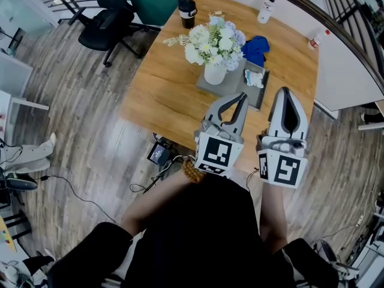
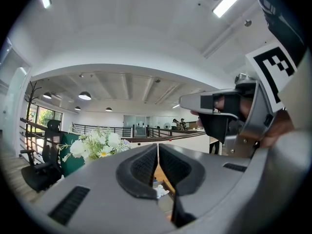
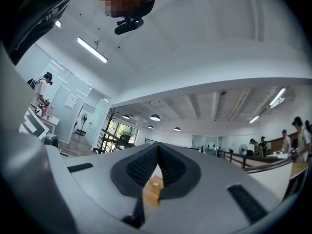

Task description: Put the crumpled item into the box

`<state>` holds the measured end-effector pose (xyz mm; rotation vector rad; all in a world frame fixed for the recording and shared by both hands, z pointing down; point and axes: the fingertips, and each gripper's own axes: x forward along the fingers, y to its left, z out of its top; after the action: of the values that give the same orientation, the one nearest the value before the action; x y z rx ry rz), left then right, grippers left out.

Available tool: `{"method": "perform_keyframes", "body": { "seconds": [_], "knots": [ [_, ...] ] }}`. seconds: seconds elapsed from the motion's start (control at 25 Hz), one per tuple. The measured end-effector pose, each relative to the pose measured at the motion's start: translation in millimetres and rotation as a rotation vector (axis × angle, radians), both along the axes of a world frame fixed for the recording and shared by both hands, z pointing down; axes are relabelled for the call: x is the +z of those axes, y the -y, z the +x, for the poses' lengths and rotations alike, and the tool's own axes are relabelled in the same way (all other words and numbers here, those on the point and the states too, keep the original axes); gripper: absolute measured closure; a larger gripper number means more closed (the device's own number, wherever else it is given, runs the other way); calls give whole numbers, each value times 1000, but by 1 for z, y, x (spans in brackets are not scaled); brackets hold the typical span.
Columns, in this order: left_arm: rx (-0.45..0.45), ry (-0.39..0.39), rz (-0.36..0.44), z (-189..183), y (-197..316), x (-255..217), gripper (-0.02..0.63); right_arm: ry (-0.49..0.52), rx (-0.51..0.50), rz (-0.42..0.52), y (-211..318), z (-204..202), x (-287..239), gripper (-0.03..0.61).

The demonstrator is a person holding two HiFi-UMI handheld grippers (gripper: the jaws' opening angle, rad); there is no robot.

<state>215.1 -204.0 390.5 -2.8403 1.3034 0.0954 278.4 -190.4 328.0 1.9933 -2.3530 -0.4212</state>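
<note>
A crumpled white item (image 1: 254, 78) lies on the right part of a shallow grey box (image 1: 235, 85) on the wooden table (image 1: 168, 83). My left gripper (image 1: 242, 99) hovers at the near edge of the box, its tips meeting, shut with nothing in it. Past the tips of the left gripper (image 2: 158, 150) in its own view, the crumpled item (image 2: 160, 191) shows low down. My right gripper (image 1: 287, 95) floats to the right of the box near the table's front edge, shut and empty. The right gripper (image 3: 158, 152) in its own view has only bare table wood (image 3: 152, 193) behind its closed pads.
A white vase of flowers (image 1: 215, 45) stands on the left part of the box. A blue cloth (image 1: 257, 50) lies behind it. A black cup (image 1: 187, 12) and two bottles (image 1: 266, 11) (image 1: 318, 39) sit along the far edges. An office chair (image 1: 108, 23) stands left of the table.
</note>
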Motion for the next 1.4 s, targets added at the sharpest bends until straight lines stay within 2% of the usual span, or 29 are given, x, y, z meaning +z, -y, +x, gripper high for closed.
{"method": "perform_keyframes", "body": {
  "seconds": [0.48, 0.92, 1.4],
  "knots": [
    [2, 11, -26, 0, -6, 16, 588, -28, -38, -56, -22, -19, 31, 588],
    [49, 20, 2, 14, -20, 12, 588, 34, 28, -146, -52, -3, 68, 588],
    [63, 23, 9, 20, -30, 15, 588, 16, 3, -163, -65, -2, 82, 588]
  ]
}}
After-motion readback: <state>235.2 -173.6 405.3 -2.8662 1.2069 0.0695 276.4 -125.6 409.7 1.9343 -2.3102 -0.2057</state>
